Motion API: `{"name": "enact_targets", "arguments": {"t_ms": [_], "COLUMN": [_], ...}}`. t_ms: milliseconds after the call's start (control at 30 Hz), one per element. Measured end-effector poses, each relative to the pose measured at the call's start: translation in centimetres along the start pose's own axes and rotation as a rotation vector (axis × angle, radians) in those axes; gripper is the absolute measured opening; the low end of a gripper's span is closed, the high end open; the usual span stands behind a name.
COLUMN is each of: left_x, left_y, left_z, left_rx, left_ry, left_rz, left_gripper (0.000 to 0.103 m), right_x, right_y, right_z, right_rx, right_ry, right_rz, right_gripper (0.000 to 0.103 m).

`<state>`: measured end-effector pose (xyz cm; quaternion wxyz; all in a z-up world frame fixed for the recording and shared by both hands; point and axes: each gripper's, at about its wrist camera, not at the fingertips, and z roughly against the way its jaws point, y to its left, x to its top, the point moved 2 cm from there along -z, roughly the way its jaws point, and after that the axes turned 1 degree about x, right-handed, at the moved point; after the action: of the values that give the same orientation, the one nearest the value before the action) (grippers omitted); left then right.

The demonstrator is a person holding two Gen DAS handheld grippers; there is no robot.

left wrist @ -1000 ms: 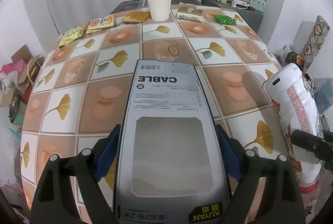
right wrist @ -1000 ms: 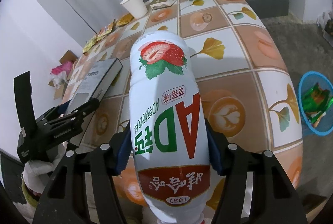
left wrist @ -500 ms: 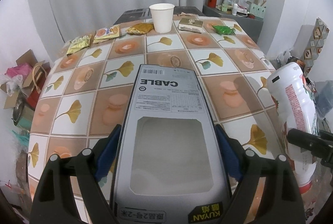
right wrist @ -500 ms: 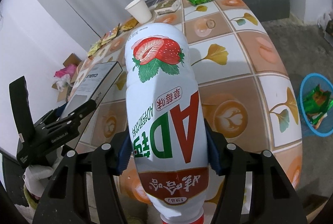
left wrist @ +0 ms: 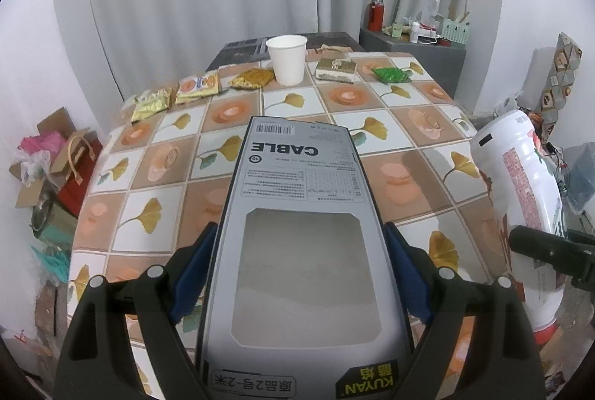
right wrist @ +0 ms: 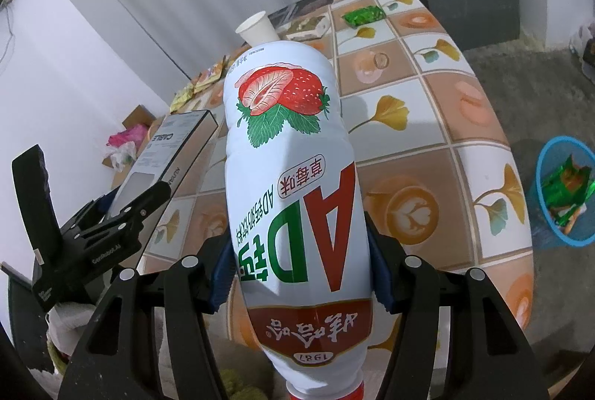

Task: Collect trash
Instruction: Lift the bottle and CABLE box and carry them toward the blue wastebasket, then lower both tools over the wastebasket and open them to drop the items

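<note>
My left gripper (left wrist: 297,270) is shut on a grey cable box (left wrist: 297,199) with a clear window, held above the near edge of the tiled table (left wrist: 401,177). My right gripper (right wrist: 297,262) is shut on a white strawberry-drink bottle (right wrist: 293,169), held upside down, cap toward me, over the table's near right side. The bottle also shows in the left wrist view (left wrist: 520,184), and the box in the right wrist view (right wrist: 167,154). A white paper cup (left wrist: 286,60) and several snack wrappers (left wrist: 197,86) lie at the table's far side.
A blue basket (right wrist: 565,192) holding green wrappers stands on the floor right of the table. Cardboard boxes and bags (left wrist: 48,158) crowd the floor on the left. A grey cabinet (left wrist: 416,45) with a red flask stands behind the table. Curtains hang at the back.
Both grippers have risen and drawn back from the table with their loads still held. The table now sits lower and farther off in both views.
</note>
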<state>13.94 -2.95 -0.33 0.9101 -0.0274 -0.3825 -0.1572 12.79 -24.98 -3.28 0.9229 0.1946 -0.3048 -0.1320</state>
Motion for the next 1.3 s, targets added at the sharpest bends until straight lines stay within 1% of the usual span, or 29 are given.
{"name": "enact_targets", "arguments": {"t_ms": [300,467,567,667,767,800,867,900,967,1033,1133,1167,1200,1300], "left_x": [0.4,0.7,1.1,1.7,2.6,2.9,4.0,4.4,5.7,6.8,8.4,8.7,9.2,9.5], "left_y": [-0.8,-2.0,-2.9,-4.4,-6.6,-7.3,-9.7,-10.7,-14.0,-17.2,-23.0,-24.5,-27.0,-33.7], "left_z": [2.2,3.2,3.6,3.6,3.1,2.9,2.3,2.1,1.6,0.8,-1.0,-1.5,-2.5,-5.2], "left_rx": [0.012,-0.002,-0.037,-0.077,-0.139,-0.157,-0.207,-0.227,-0.288,-0.358,-0.476,-0.497,-0.53,-0.571], "left_ry": [-0.04,-0.056,-0.066,-0.073,-0.054,-0.046,-0.033,-0.029,-0.016,0.008,0.075,0.095,0.122,0.197], "left_rz": [-0.022,-0.04,-0.053,-0.083,-0.116,-0.123,-0.158,-0.171,-0.21,-0.24,-0.285,-0.298,-0.322,-0.395], "left_gripper": [0.084,0.084,0.084,0.084,0.084,0.084,0.084,0.084,0.084,0.084,0.084,0.084,0.084,0.084], "right_x": [-0.1,-0.3,-0.3,-0.7,-1.2,-1.4,-1.6,-1.8,-2.1,-2.8,-4.4,-5.0,-5.9,-7.4], "right_y": [-0.2,-1.0,-1.5,-2.3,-4.2,-5.4,-7.5,-9.3,-12.2,-16.0,-21.6,-23.1,-25.3,-29.2], "right_z": [2.0,3.4,3.9,5.1,6.2,6.8,7.9,9.0,10.7,12.9,15.7,16.3,17.0,17.1], "right_rx": [0.026,0.055,0.071,0.088,0.112,0.129,0.143,0.138,0.117,0.077,0.027,0.015,-0.005,-0.024], "right_ry": [-0.042,-0.068,-0.08,-0.112,-0.156,-0.175,-0.212,-0.243,-0.292,-0.349,-0.419,-0.436,-0.457,-0.467], "right_rz": [-0.011,-0.041,-0.069,-0.102,-0.158,-0.195,-0.253,-0.293,-0.354,-0.438,-0.572,-0.611,-0.667,-0.779], "right_gripper": [0.057,0.057,0.056,0.057,0.057,0.057,0.056,0.056,0.056,0.056,0.056,0.056,0.056,0.056]}}
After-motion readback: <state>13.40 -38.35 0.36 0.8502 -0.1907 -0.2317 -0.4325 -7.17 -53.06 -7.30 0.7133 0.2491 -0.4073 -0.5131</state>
